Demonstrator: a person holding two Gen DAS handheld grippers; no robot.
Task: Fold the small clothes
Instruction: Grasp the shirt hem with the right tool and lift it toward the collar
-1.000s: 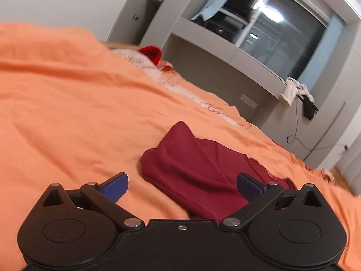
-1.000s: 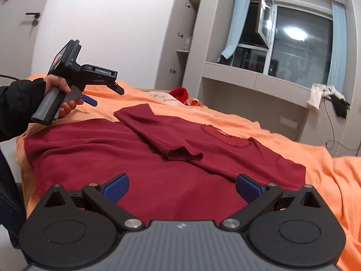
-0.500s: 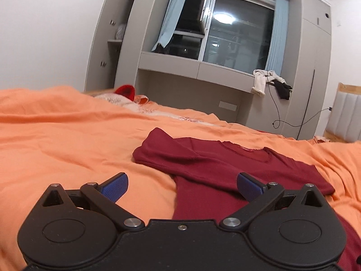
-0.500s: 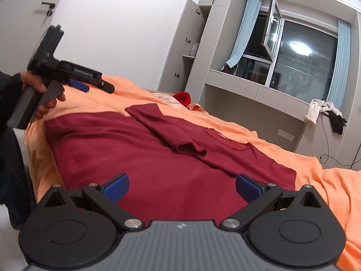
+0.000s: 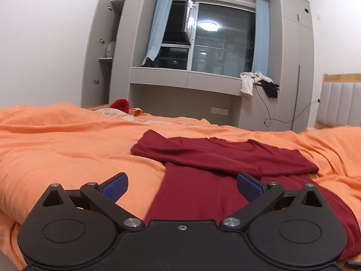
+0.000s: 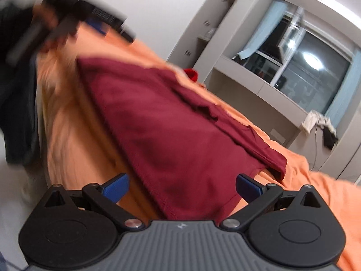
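left tool (image 5: 181, 184): jaws wide | right tool (image 6: 182, 184): jaws wide (both empty)

An orange bedspread (image 5: 56, 149) covers the bed and fills the lower half of the left wrist frame, rumpled into soft folds. A dark red shirt (image 5: 203, 180) lies flat on it at centre right, one sleeve (image 5: 171, 151) folded across its chest. At the bed's far edge, upper left of centre, sits a small red item (image 5: 120, 104) beside pale patterned fabric (image 5: 117, 113).

left tool (image 6: 74, 20) motion-blurred, maroon shirt (image 5: 203, 194) hem hidden
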